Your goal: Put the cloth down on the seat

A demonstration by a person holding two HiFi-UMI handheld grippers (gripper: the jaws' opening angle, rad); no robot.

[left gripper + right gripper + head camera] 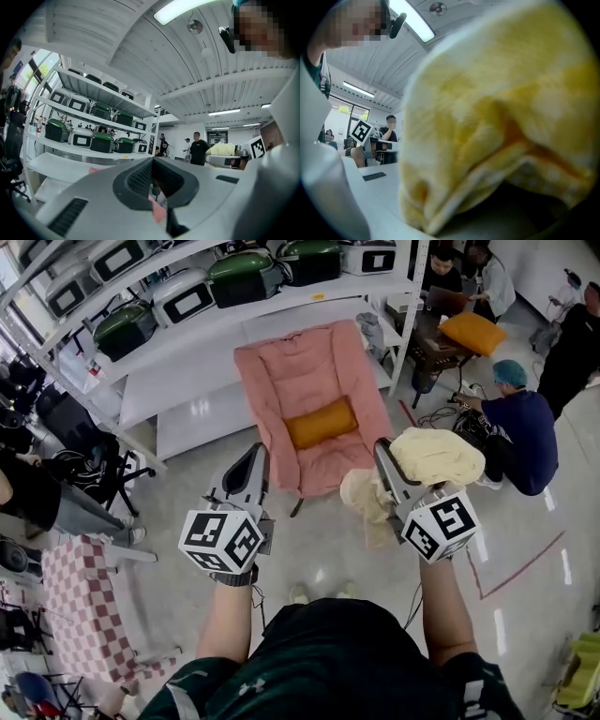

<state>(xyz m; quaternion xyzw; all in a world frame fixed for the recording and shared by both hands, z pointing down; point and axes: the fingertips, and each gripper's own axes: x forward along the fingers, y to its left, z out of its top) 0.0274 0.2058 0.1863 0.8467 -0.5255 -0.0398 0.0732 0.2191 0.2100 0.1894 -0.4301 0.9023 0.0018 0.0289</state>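
A pink folding seat with an orange cushion stands on the floor just ahead of both grippers. A pale yellow cloth is bunched over my right gripper, with one end hanging down on its left side. That gripper is shut on the cloth, level with the seat's front right corner. In the right gripper view the cloth fills the picture and hides the jaws. My left gripper is shut and empty at the seat's front left corner; its pads meet.
White shelves with green and white appliances run behind the seat. A person in a blue cap crouches at the right beside cables. A checkered chair stands at lower left, a black office chair at left.
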